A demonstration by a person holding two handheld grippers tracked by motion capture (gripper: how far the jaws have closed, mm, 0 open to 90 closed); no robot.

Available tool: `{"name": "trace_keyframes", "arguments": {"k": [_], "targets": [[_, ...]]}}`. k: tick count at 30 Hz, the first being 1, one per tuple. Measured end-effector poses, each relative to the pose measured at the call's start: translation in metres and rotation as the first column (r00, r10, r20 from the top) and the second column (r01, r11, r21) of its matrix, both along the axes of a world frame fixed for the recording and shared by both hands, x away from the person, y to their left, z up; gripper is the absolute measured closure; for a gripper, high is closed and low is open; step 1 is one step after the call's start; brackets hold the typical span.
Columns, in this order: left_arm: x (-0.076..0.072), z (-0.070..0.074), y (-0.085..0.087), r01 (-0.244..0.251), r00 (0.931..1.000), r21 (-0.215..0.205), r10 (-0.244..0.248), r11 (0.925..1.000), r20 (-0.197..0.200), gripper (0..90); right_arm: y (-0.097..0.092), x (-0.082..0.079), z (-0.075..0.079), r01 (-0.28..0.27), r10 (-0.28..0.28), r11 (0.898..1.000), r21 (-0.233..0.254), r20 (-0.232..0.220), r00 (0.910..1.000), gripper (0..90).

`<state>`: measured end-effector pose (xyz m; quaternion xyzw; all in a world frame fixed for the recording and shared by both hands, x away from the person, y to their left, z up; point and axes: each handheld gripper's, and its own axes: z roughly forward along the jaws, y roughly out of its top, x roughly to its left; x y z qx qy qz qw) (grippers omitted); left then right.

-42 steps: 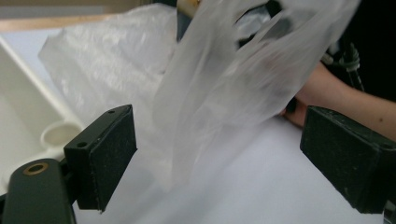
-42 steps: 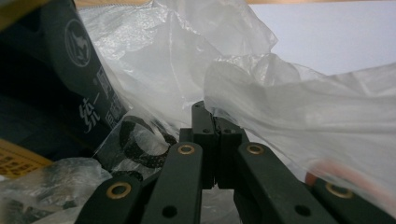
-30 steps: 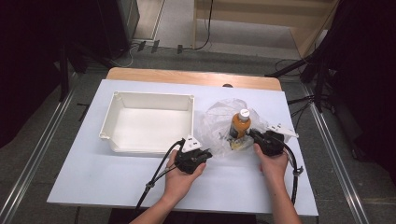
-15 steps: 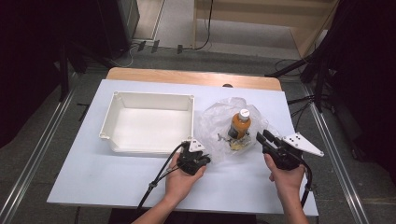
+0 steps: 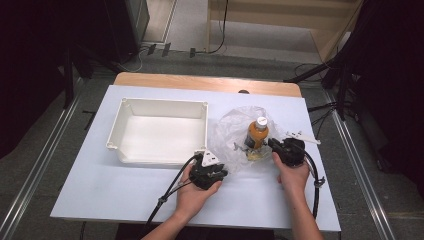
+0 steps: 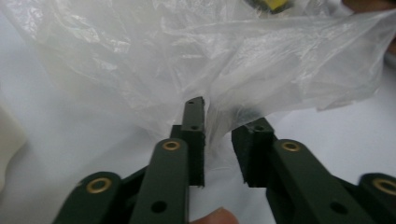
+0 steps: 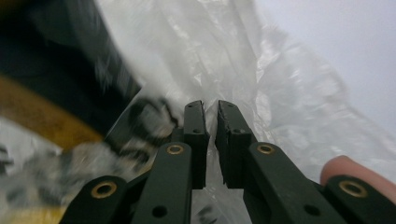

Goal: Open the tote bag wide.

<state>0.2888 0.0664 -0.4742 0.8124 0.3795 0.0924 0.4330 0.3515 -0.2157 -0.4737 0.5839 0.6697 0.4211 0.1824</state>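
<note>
**A:** Since you asked for the layout, biggest stuff first: white-topped table [image 5: 125,195], with an empty white tray [image 5: 162,132] toward its left. Just right of the tray sits a crumpled clear plastic bag [image 5: 227,132], and inside it an orange bottle [image 5: 257,134] with a white cap. The bottle stands upright, long axis vertical, cap up, near the table's right-centre. There's some small yellowish stuff at its foot, too blurry to call.

**B:** And the grippers?

**A:** Left gripper [image 5: 220,169] is at the near-left edge of the bag, just off the tray's front right corner. From its own camera the left gripper [image 6: 219,135] has its jaws a little apart, having just been opening. A fold of the bag hangs down into the gap and lies against the left pad [image 6: 198,135], while the other pad stands clear of it. So released, not clamping.

**B:** Right one?

**A:** Right gripper [image 5: 274,145] is at the bag's right side, pointing left at the bottle's base. In its own view the right gripper [image 7: 211,133] has just been closing, and its jaws are nearly together with only a sliver between them. Bag film runs into that slot, so I'd call it clenched on the plastic. The dark and orange blur at that view's left is the bottle, close by.
</note>
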Motion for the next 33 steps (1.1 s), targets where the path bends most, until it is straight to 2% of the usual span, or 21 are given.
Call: {"name": "trace_keyframes", "arguments": {"k": [5,8,9,11,13,15,18,20,22,24,26,27,28,30,32,33], "targets": [[-0.006,0.011,-0.004,-0.006,0.9983,-0.061,0.009,0.9981,0.057,49.3,0.001,-0.008,-0.007,-0.032,0.031,0.999,-0.016,-0.044,0.9985,87.4],[-0.009,0.017,-0.012,-0.002,0.9945,-0.073,0.009,0.9973,0.104,38.9,0.004,-0.011,-0.008,-0.045,0.043,0.998,-0.035,-0.058,0.9974,89.0],[-0.008,0.018,-0.015,-0.001,0.9941,-0.074,0.009,0.9973,0.108,36.5,0.007,-0.013,-0.009,-0.051,0.047,0.997,-0.061,-0.055,0.9974,89.3],[-0.004,0.018,-0.02,-0.013,0.993,-0.064,0.021,0.9979,0.116,32.6,0.011,-0.015,-0.009,-0.059,0.055,0.995,-0.083,-0.051,0.9972,89.5],[0.002,0.016,-0.024,-0.033,0.9941,-0.059,0.039,0.9977,0.102,31.9,0.013,-0.018,-0.009,-0.067,0.063,0.994,-0.088,-0.055,0.9965,89.5],[0.008,0.012,-0.026,-0.046,0.9958,-0.025,0.048,0.9986,0.078,37.4,0.013,-0.02,-0.009,-0.074,0.069,0.994,-0.085,-0.062,0.9956,89.5],[0.016,0.001,-0.03,-0.056,0.9976,0.065,0.053,0.9964,0.045,54.3,0.015,-0.024,-0.009,-0.097,0.092,0.992,-0.085,-0.068,0.9935,89.5],[0.019,-0.004,-0.031,-0.052,0.9987,0.098,0.052,0.9938,0.005,64.1,0.015,-0.026,-0.009,-0.109,0.104,0.99,-0.088,-0.066,0.9924,88.2],[0.02,-0.004,-0.03,-0.056,0.9984,0.1,0.056,0.9935,-0.001,73.7,0.014,-0.029,-0.007,-0.092,0.089,0.993,-0.075,-0.042,0.9951,83.6],[0.021,-0.005,-0.029,-0.059,0.9982,0.101,0.06,0.9931,-0.002,78.7,0.011,-0.033,-0.003,-0.065,0.066,0.997,-0.03,0.022,0.9976,78.3],[0.022,-0.005,-0.028,-0.062,0.998,0.101,0.063,0.9929,-0.007,81.9,0.01,-0.038,0.004,-0.058,0.057,0.998,0.008,0.08,0.9951,72.6],[0.023,-0.005,-0.028,-0.064,0.9978,0.099,0.065,0.9931,-0.009,83.0,0.011,-0.042,0.009,-0.068,0.063,0.997,0.038,0.121,0.9907,69.4],[0.022,-0.005,-0.028,-0.069,0.9975,0.099,0.07,0.9927,-0.007,84.1,0.013,-0.044,0.012,-0.073,0.065,0.996,0.053,0.138,0.9882,66.3],[0.022,-0.005,-0.028,-0.071,0.9974,0.104,0.072,0.9921,-0.006,85.1,0.019,-0.046,0.015,-0.088,0.078,0.994,0.064,0.146,0.9862,64.4],[0.022,-0.005,-0.028,-0.069,0.9975,0.1,0.07,0.9926,-0.007,85.2,0.025,-0.044,0.012,-0.106,0.099,0.992,0.063,0.105,0.9895,67.1],[0.022,-0.005,-0.028,-0.067,0.9976,0.097,0.069,0.993,-0.009,85.2,0.029,-0.042,0.008,-0.107,0.104,0.993,0.041,0.074,0.9918,69.9]]}}
